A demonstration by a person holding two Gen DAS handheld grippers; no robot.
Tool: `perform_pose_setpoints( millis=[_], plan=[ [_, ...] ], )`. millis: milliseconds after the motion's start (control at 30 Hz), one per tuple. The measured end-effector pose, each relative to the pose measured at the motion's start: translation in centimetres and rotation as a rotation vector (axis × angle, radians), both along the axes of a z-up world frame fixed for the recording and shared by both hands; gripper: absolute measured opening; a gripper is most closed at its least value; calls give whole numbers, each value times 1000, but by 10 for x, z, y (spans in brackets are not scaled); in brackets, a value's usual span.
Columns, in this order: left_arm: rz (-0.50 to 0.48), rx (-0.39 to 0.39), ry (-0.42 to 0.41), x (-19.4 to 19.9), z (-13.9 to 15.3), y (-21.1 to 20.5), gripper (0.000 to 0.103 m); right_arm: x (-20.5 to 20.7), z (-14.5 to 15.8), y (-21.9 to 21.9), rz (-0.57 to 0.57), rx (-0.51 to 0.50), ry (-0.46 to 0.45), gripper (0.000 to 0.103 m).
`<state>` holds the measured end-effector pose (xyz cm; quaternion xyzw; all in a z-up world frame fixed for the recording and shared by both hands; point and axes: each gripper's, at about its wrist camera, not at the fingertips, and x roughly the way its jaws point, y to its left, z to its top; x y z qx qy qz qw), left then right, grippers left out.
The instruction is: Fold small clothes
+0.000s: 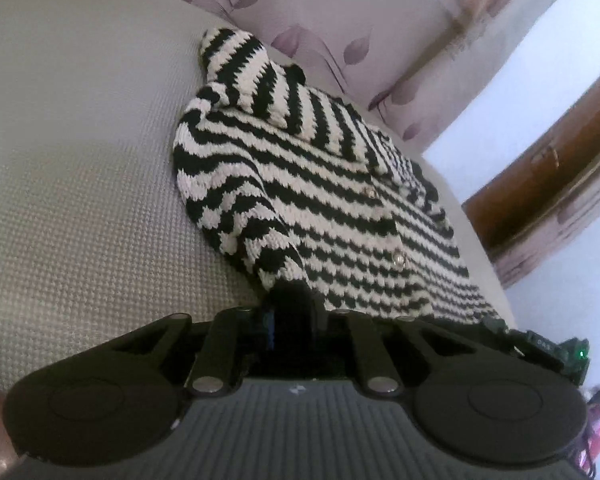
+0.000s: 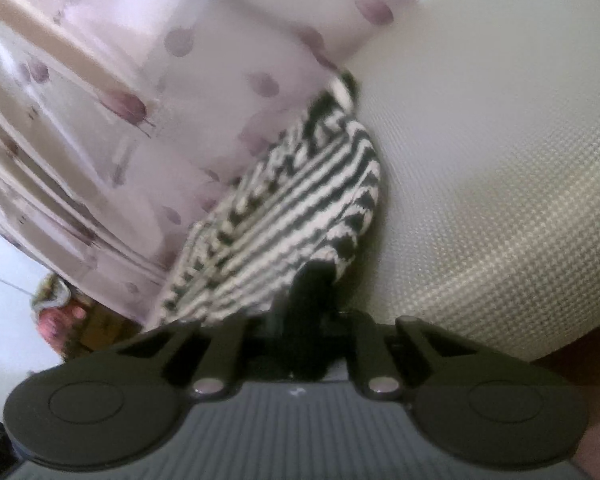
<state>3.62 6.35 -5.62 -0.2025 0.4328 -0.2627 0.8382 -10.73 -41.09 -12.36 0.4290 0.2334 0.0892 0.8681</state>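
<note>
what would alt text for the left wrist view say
A black-and-white striped knitted cardigan with small buttons lies on a pale textured cushion. The left hand-held gripper is shut on its near hem. A floral curtain hangs behind.

Both hand-held grippers are pinched shut: the left hand-held gripper [image 1: 288,294] angles down, gripping the striped knit cardigan [image 1: 324,200] at its near edge, the right hand-held gripper [image 2: 314,280] likewise.

knit cardigan [image 1: 300,184]: black-and-white stripes | mat [image 1: 80,160]: grey waffle weave | curtain [image 1: 360,20]: pale pink, purple petals
</note>
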Motion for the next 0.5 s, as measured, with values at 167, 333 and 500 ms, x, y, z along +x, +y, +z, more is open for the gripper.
perform_pose_setpoints(
  millis=[167, 333, 500],
  plan=[
    [52, -49, -45, 1, 11, 7, 15, 1, 11, -4, 19, 88, -57, 11],
    [72, -57, -119, -2, 25, 3, 15, 6, 25, -1, 38, 143, -122, 11],
    [97, -69, -175, -2, 36, 1, 15, 13, 37, -1, 40, 175, -166, 12]
  ],
)
